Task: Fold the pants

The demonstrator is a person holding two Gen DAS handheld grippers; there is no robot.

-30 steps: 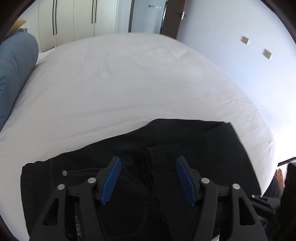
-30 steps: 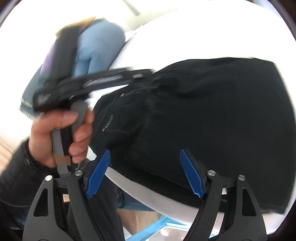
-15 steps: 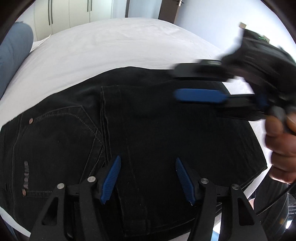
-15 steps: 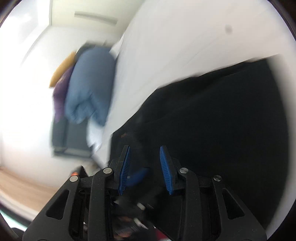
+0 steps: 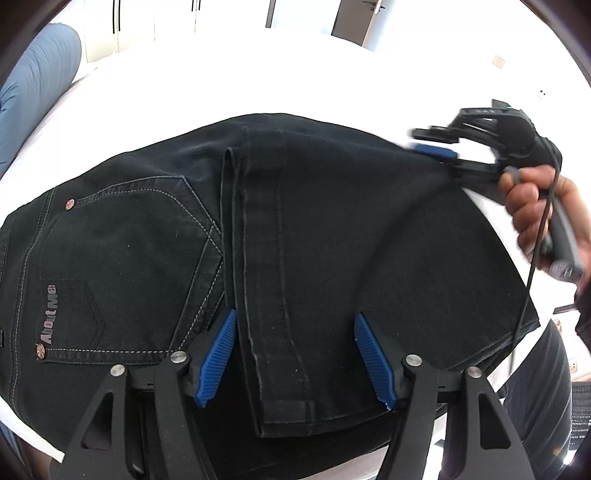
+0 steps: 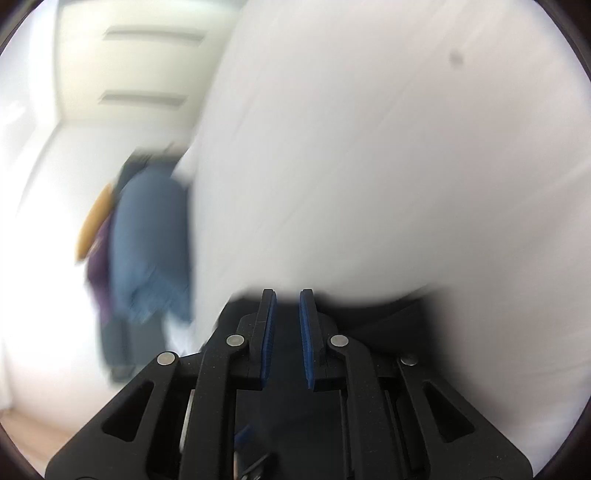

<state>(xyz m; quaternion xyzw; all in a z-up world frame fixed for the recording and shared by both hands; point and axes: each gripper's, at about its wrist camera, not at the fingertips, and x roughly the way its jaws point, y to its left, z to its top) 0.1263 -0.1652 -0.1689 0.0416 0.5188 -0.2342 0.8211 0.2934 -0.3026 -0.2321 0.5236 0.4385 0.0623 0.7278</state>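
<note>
Two tongs over folded black pants on white bed, left tongs spread wide, holding nothing, right tongs nearly closed, grip unclear

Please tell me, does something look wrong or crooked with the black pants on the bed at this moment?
Nothing is damaged. The black pants lie folded on the white bed, but their near edge hangs past the mattress edge. The far right corner is bunched at the right tongs. The left tongs hover open above.

Home bedroom: white-sheeted bed, blue pillow, white wardrobe doors.
</note>
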